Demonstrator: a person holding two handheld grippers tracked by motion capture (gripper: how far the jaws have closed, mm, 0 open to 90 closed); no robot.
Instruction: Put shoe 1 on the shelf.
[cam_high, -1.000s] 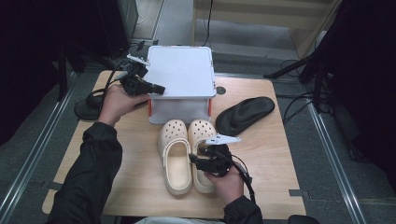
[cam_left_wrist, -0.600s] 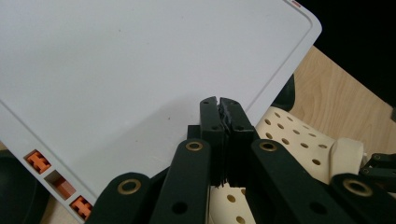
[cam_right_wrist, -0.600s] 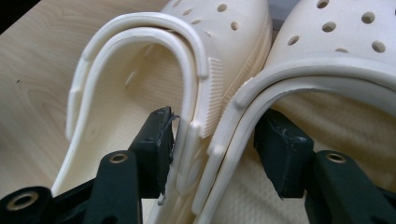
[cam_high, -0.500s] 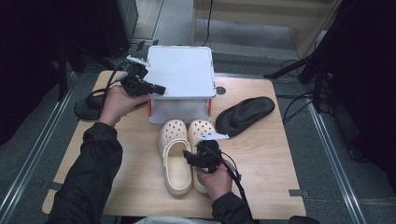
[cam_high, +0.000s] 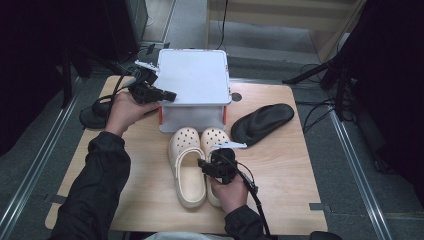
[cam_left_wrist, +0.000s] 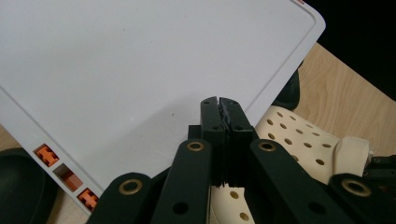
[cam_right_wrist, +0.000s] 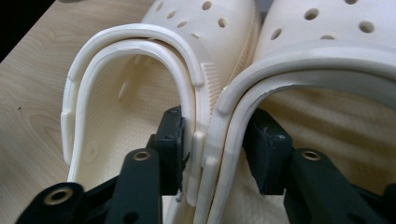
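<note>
Clogs (cam_high: 200, 160) | R tongs (cam_right_wrist: 212, 149) straddling both inner walls | L tongs (cam_left_wrist: 223, 109) closed over lid (cam_left_wrist: 140, 70)

clogs (cam_high: 199, 162) before box (cam_high: 194, 87), sandal (cam_high: 262, 122) right

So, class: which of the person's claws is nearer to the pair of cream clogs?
The right claw: its jaws pinch the two clogs' adjoining inner walls together. The left claw is farther off, shut at the edge of the white bin lid.
</note>
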